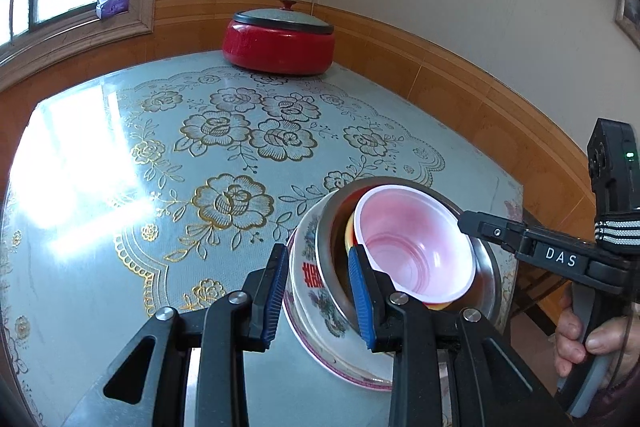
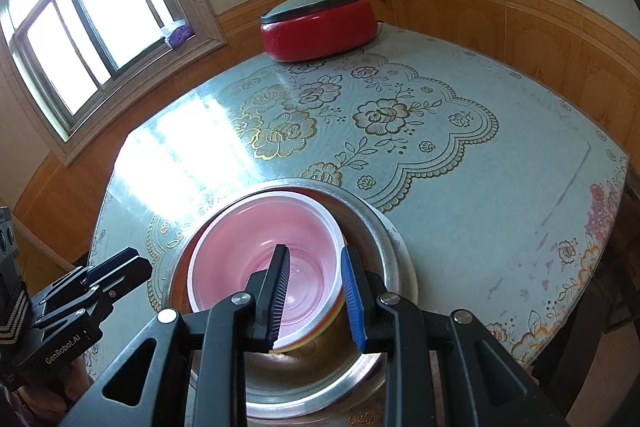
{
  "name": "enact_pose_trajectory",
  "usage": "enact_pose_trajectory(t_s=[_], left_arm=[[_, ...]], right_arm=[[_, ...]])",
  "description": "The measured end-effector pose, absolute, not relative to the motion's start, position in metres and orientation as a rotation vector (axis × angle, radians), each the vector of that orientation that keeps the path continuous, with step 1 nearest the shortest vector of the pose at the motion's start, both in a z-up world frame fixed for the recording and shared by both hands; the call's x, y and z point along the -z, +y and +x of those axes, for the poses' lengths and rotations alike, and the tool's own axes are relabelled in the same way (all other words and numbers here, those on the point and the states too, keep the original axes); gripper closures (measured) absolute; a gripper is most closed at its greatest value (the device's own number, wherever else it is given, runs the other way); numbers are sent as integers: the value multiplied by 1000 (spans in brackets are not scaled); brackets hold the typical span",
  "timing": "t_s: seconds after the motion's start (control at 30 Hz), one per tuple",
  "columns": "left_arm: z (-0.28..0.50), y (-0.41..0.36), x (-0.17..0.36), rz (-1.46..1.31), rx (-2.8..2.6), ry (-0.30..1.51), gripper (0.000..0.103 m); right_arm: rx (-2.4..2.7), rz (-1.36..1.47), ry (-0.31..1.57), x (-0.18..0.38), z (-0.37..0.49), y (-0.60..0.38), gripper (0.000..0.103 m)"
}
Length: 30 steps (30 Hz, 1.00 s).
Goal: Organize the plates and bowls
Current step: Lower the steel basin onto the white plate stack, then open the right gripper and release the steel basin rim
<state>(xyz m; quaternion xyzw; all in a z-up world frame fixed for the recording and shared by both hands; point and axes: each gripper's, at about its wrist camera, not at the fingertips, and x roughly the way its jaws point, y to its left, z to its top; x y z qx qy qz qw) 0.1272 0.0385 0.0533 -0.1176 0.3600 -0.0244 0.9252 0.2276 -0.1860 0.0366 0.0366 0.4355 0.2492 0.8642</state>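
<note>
The left gripper (image 1: 320, 295) has its jaws clamped on the near walls of the china bowl (image 1: 308, 291) and steel bowl (image 1: 332, 227). The right gripper (image 2: 316, 297) pinches the pink bowl (image 2: 256, 247) rim. The nested stack sits tilted at the desk (image 1: 160, 187) corner; a red pot (image 1: 279, 43) stands far back.

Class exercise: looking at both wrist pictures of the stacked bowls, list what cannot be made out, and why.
- Yellow bowl: both views, mostly hidden by the pink bowl nested inside.
- Patterned bowl: right view, hidden under the steel bowl.
- Stack's underside: both views, covered by the tools.
</note>
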Motion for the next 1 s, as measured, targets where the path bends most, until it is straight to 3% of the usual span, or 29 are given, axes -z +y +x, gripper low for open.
enact_pose_trajectory(t_s=[0.37,1.0], left_arm=[[154,0,-40,-103,127,805,72],[138,-15,-32,-133,196,834,69]], right_arm=[[-544,-4,933,-18,227,-178,80],[-519,26,947,-17,206,-193,83]])
